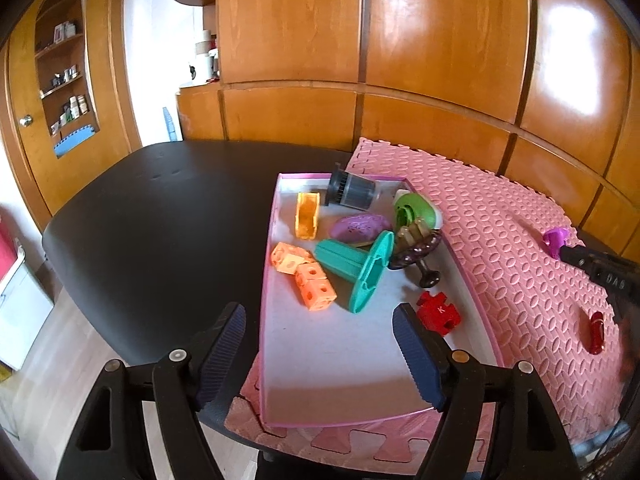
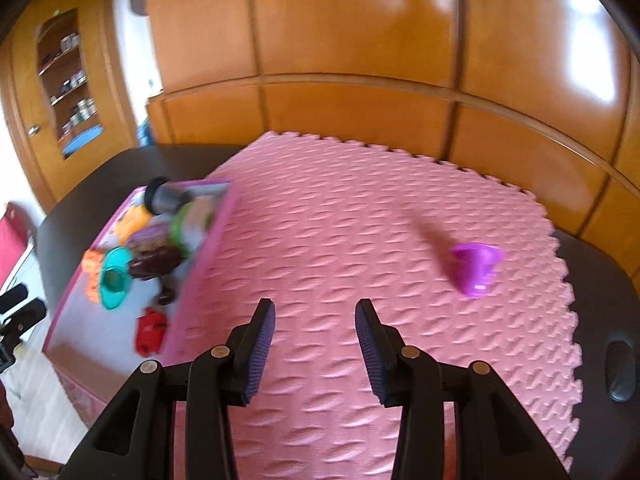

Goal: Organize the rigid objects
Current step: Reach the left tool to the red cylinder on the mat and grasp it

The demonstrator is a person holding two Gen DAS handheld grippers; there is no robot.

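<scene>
- The left hand-held gripper is spread wide and holds nothing; it hangs over the near end of the pink tray.
- The tray lies on the pink foam mat, at the mat's left side, and the mat covers the right part of the black table.
- Inside the tray, at its left wall, lies an orange open block, and nearer to the camera a group of orange cubes joined together.
- A teal spool lies on its side in the middle of the tray, touching the orange cubes.
- At the far end of the tray a grey and black cylinder lies on its side; a purple oval piece is between it and the spool.
- A green round piece leans at the tray's right wall, and a dark brown stemmed dish is tipped just beside the spool.
- A red puzzle piece with the letter K lies near the tray's right wall, apart from the others.
- The right hand-held gripper is also spread wide and empty, above the bare mat to the right of the tray.
- A purple cup-shaped piece lies on the mat, well apart from the tray, to its right.
- A red capsule-shaped piece lies on the mat too, also right of the tray.
</scene>
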